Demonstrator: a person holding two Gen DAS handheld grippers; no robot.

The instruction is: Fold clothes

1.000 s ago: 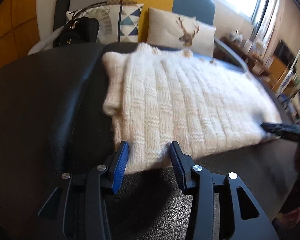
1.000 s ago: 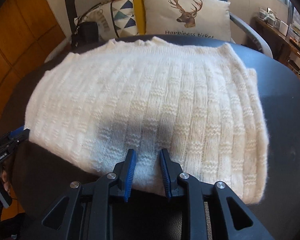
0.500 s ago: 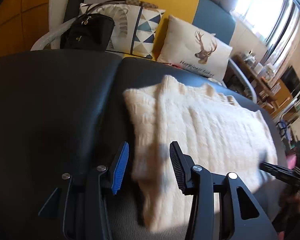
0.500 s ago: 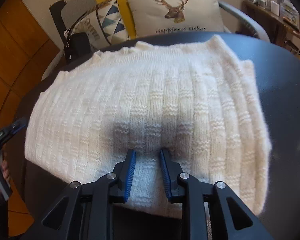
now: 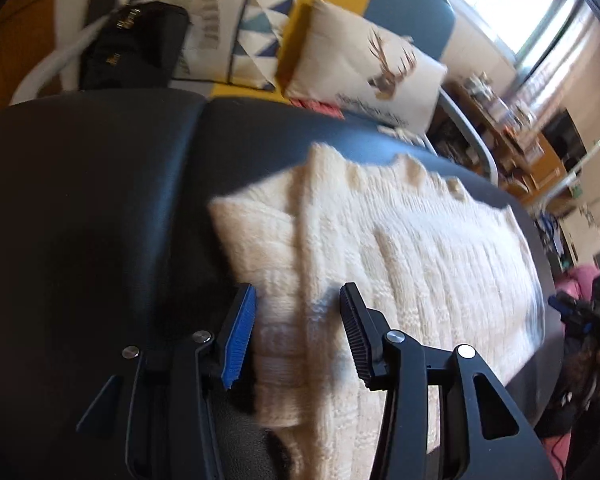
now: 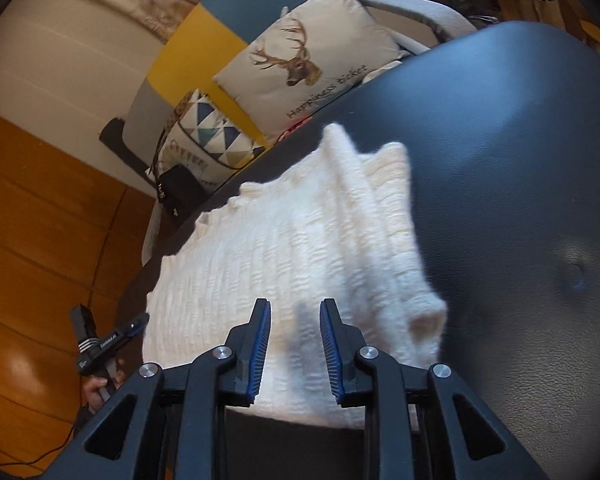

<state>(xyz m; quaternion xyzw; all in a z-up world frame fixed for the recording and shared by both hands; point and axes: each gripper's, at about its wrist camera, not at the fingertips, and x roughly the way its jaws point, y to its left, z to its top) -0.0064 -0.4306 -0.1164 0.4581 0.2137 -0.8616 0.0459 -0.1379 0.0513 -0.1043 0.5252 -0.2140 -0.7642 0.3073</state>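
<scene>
A cream knitted sweater (image 5: 420, 260) lies folded on a black leather surface (image 5: 80, 200). My left gripper (image 5: 297, 290) hovers open over the sweater's left end, where a folded sleeve edge shows between its jaws. In the right wrist view the sweater (image 6: 280, 248) runs away to the upper right on the black surface (image 6: 500, 160). My right gripper (image 6: 295, 303) stands over its near edge with a narrow gap between the blue pads and nothing pinched. Each gripper also shows small in the other's view: the right gripper (image 5: 572, 308) and the left gripper (image 6: 108, 340), held by a hand.
Behind the surface stands a sofa with a deer cushion (image 5: 364, 68), a triangle-patterned cushion (image 5: 256, 20) and a black handbag (image 5: 132, 44). Cluttered shelves (image 5: 500, 120) line the far right. Wooden floor (image 6: 40, 220) lies beside the surface's left edge.
The left gripper has moved from the sweater's front edge to its left end. The right gripper has rolled and shifted toward the sweater's right end. Neither gripper's jaws have changed.
</scene>
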